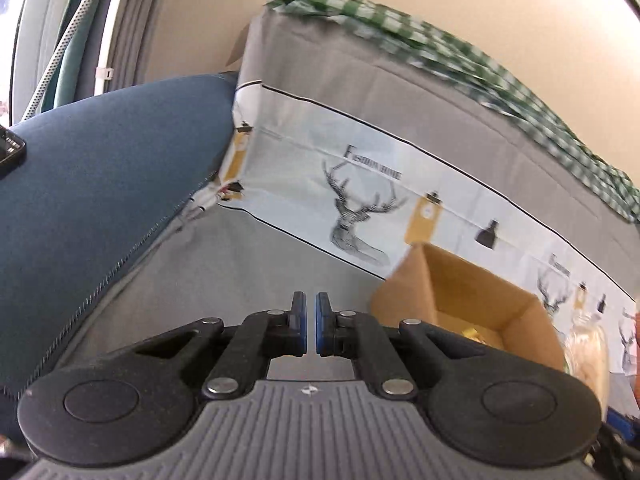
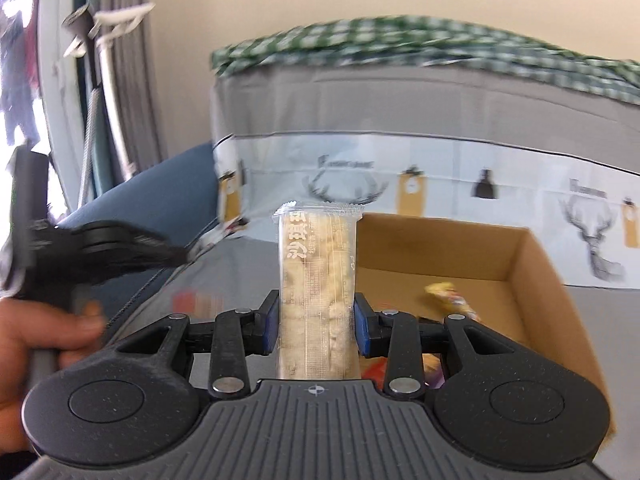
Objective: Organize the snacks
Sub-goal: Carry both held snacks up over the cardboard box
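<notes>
My right gripper [image 2: 316, 320] is shut on a long pale snack bar in clear wrap [image 2: 316, 276], which stands upright between the blue pads. Just right of it is an open cardboard box [image 2: 532, 280] with a yellow-wrapped snack [image 2: 448, 296] inside. My left gripper [image 1: 310, 324] is shut with nothing between its pads, over the grey cover and left of the box [image 1: 524, 312]. The right wrist view shows the left gripper [image 2: 176, 258] blurred at the left, held by a hand [image 2: 40, 332]. The wrapped bar [image 1: 588, 352] shows at the left view's right edge.
The box sits on a grey seat cover [image 1: 256, 264] with a deer-print band [image 1: 360, 208] on the backrest behind. A green checked cloth [image 2: 400, 40] lies along the top. A blue cushion [image 1: 100, 184] lies to the left, with a dark device [image 1: 8, 152] on it.
</notes>
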